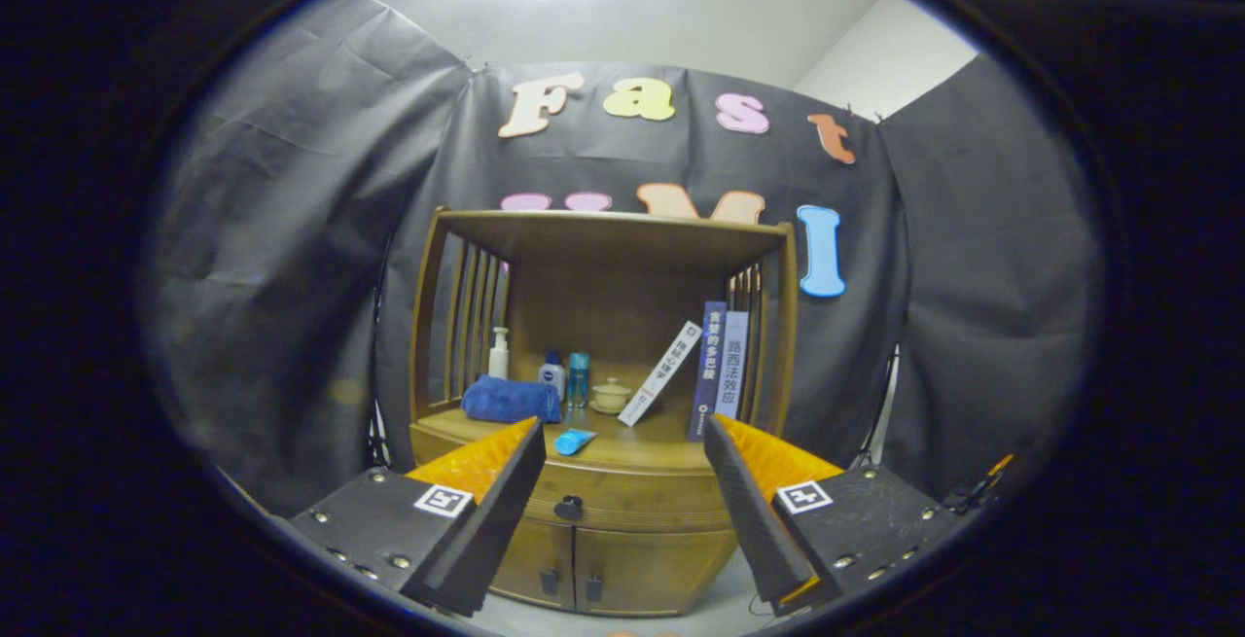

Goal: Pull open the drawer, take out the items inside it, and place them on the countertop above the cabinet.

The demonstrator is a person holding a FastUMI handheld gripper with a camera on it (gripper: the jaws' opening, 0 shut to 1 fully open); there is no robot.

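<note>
The wooden cabinet [622,481] stands ahead of me against the booth's dark cloth, with an open shelf frame rising over its countertop [632,447]. Below the countertop runs the drawer [622,506], its front flush with the cabinet and its dark knob [569,508] between my fingers and beyond them; I judge it shut. Under it are two small doors [593,569], also closed.

My gripper [622,442] is spread wide and grips nothing, well short of the cabinet.

On the countertop, from the far left: a rolled blue towel [511,400], a white pump bottle [499,353], a small blue-capped bottle [552,372], a clear blue bottle [578,379], a pale lidded cup [611,396] and three books [715,370] to the right. A blue tube [574,441] lies near the front edge.

That fits two stages: the drawer yet to be pulled, or already emptied onto the top and pushed back. What it holds, I cannot tell.
</note>
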